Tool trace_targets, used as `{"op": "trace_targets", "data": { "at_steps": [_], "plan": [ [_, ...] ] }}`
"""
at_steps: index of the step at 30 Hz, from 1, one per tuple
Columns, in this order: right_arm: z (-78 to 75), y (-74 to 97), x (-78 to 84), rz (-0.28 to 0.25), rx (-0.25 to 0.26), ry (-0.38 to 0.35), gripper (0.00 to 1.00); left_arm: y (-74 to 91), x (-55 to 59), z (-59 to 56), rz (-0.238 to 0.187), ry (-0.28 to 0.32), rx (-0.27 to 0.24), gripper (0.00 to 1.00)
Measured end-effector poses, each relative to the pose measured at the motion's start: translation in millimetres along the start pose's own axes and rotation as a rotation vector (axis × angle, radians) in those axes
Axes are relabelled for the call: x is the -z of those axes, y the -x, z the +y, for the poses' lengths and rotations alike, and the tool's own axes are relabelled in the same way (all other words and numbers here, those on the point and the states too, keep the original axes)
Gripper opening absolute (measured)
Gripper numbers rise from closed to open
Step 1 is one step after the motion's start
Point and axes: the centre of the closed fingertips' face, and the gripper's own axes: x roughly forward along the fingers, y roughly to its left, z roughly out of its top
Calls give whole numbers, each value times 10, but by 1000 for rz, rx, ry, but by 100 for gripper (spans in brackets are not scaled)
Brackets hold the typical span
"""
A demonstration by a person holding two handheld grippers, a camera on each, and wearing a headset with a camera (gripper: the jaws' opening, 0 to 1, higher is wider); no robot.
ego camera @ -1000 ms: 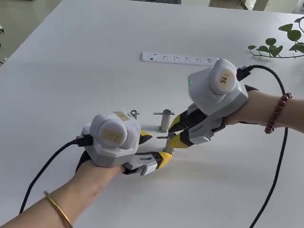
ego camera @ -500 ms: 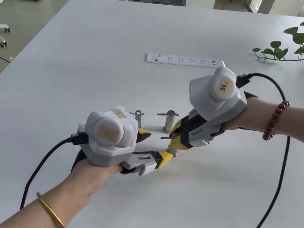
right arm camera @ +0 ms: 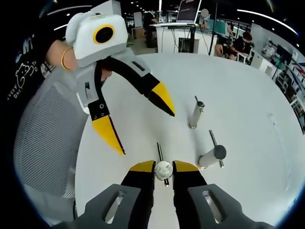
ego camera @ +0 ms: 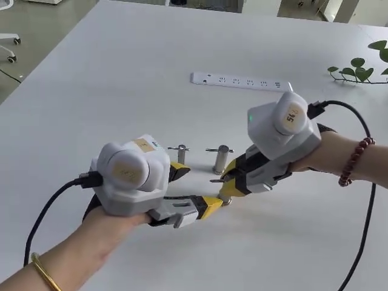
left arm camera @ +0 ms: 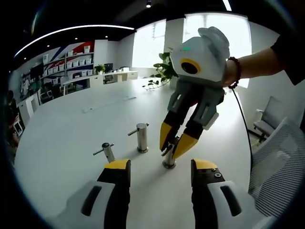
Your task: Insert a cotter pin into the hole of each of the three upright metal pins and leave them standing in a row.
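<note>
Left tool (left arm camera: 161,166) was held low and level over the worktop (ego camera: 121,79), jaws wide, near metal pin (left arm camera: 169,161) just ahead between them | right tool (right arm camera: 163,168) angled down, jaws narrow, clamped on that pin's head, cotter pin (right arm camera: 159,149) across it | two further metal pins (ego camera: 221,159) stood upright beyond

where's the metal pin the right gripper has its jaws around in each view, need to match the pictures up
Head view: the gripped pin sits low centre, at the jaw tips of the right gripper.
Left gripper view: centre, just above the gap between that view's own jaws.
Right gripper view: bottom centre, between that view's own jaws.
Shared landmark: the middle pin beside it.
</note>
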Motion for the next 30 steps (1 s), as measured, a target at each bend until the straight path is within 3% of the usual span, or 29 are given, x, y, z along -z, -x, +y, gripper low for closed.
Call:
{"op": "trace_targets", "data": {
  "at_steps": [15,21,30],
  "plan": [
    [-62,75,100,17,3,17,8,219,-50,67,-18,-4,-21,63],
    [-111,156,146,21,28,11,8,278,-30,162,-14,-10,-67,67],
    [-310,254,277,36,66,-1,8,331,-102,175,-48,-3,-82,78]
  ]
}}
